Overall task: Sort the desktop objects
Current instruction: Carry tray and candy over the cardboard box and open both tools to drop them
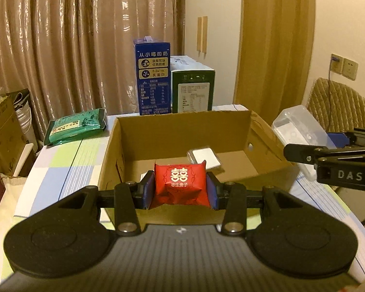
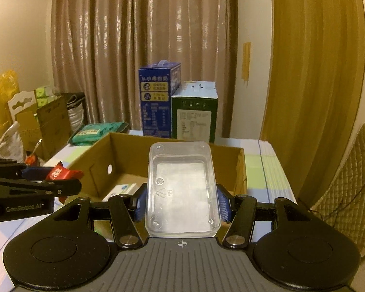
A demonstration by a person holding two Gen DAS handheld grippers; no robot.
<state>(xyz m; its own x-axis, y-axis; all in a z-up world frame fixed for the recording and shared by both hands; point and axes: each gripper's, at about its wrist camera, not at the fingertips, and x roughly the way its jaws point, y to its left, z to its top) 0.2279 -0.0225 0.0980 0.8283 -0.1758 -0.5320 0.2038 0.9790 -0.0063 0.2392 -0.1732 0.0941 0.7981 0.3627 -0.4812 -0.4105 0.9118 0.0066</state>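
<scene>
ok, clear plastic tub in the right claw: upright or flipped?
Flipped. The clear tub shows its underside to the right wrist camera: moulded recycling mark and corner feet face up. The right claw grips its sides.

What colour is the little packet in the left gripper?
Red packet with a white symbol, clearest in the left wrist view.

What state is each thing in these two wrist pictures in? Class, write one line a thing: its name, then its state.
left gripper: shut on the red packet.
red packet: held up, sealed.
right gripper: shut on the clear plastic box.
clear plastic box: held bottom up, empty.
cardboard box: open on top, a small white pack lying inside.
blue carton: upright.
green carton: upright.
green pouch: lying flat on the table.
</scene>
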